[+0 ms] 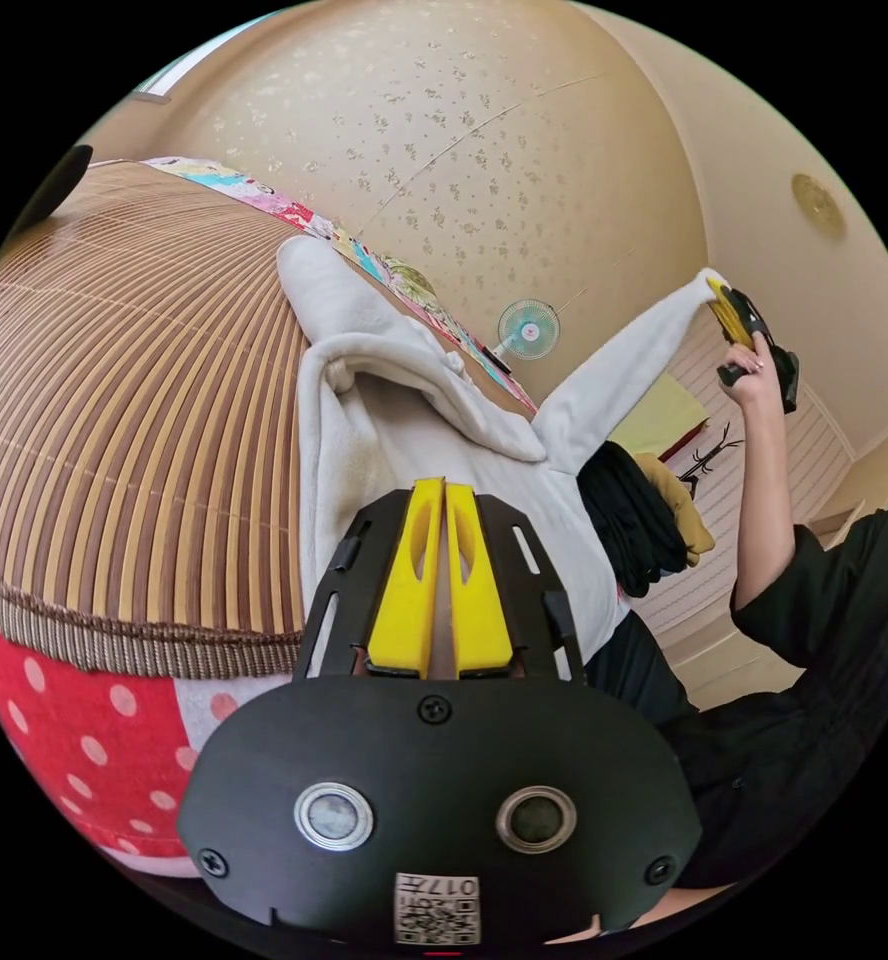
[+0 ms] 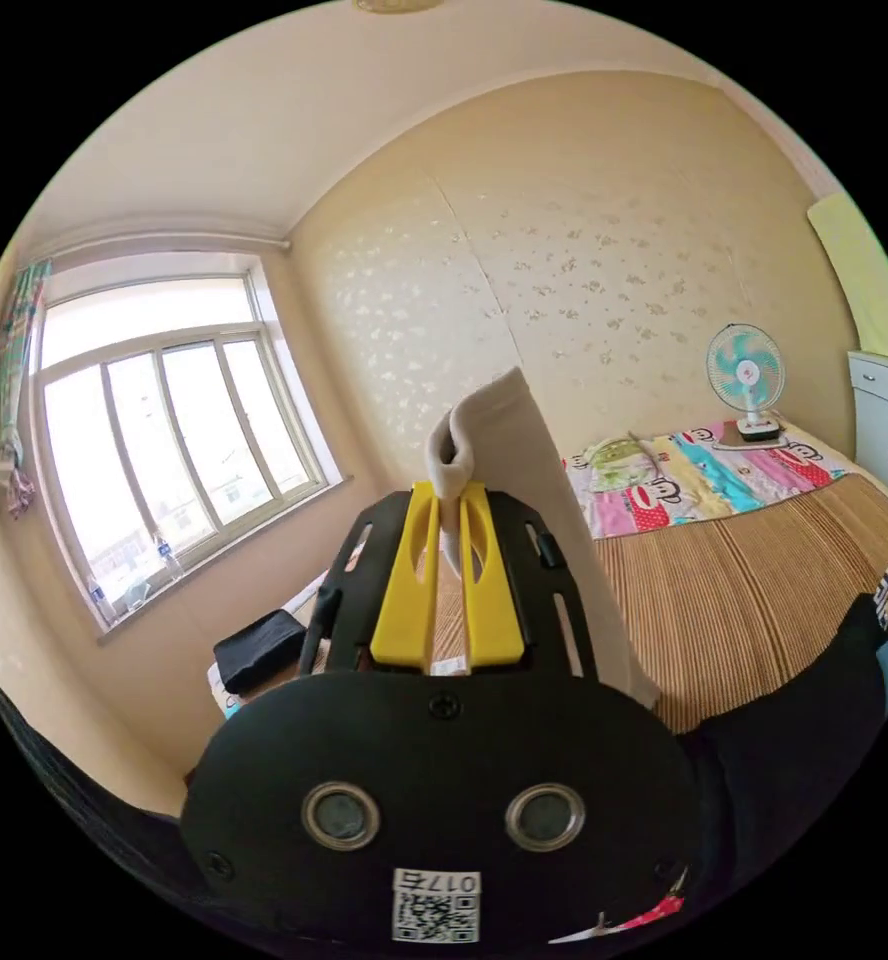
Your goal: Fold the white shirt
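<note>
Above the slatted bamboo mat, the white shirt hangs soft and limp, its body clamped in the left gripper, its sleeve cuff pinched by the right gripper; seams likely offer the surest hold.

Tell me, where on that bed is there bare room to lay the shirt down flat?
The striped bamboo mat is bare between the cartoon-print sheet with the small fan and the near edge. It is crowded by the fan end, and where the white shirt already drapes.
</note>
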A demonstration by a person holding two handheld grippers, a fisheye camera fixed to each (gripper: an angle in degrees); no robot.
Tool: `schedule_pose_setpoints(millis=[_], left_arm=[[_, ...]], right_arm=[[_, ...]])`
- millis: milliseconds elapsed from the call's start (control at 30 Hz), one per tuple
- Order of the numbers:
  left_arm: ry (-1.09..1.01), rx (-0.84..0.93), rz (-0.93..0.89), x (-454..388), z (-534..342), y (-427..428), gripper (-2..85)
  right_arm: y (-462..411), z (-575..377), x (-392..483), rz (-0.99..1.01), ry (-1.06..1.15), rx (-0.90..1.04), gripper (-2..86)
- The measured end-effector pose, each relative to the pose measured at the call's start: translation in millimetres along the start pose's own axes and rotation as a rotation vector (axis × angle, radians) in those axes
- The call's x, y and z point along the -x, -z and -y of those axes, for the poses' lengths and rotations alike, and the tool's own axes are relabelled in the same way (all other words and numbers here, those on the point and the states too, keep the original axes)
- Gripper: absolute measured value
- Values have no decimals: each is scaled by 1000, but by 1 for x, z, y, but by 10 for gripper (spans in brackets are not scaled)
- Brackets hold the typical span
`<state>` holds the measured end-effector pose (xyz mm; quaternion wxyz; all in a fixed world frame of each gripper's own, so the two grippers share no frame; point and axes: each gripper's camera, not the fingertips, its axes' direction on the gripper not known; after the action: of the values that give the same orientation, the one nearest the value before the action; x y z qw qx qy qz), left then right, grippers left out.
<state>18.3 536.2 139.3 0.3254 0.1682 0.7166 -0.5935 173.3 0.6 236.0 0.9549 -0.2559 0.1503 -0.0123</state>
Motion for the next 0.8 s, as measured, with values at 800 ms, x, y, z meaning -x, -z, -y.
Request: schedule_pose_setpoints(millis=[800], left_arm=[[3, 17, 6, -10, -12, -71, -10]], right_arm=[[-73, -376, -123, -149, 4, 859, 73]])
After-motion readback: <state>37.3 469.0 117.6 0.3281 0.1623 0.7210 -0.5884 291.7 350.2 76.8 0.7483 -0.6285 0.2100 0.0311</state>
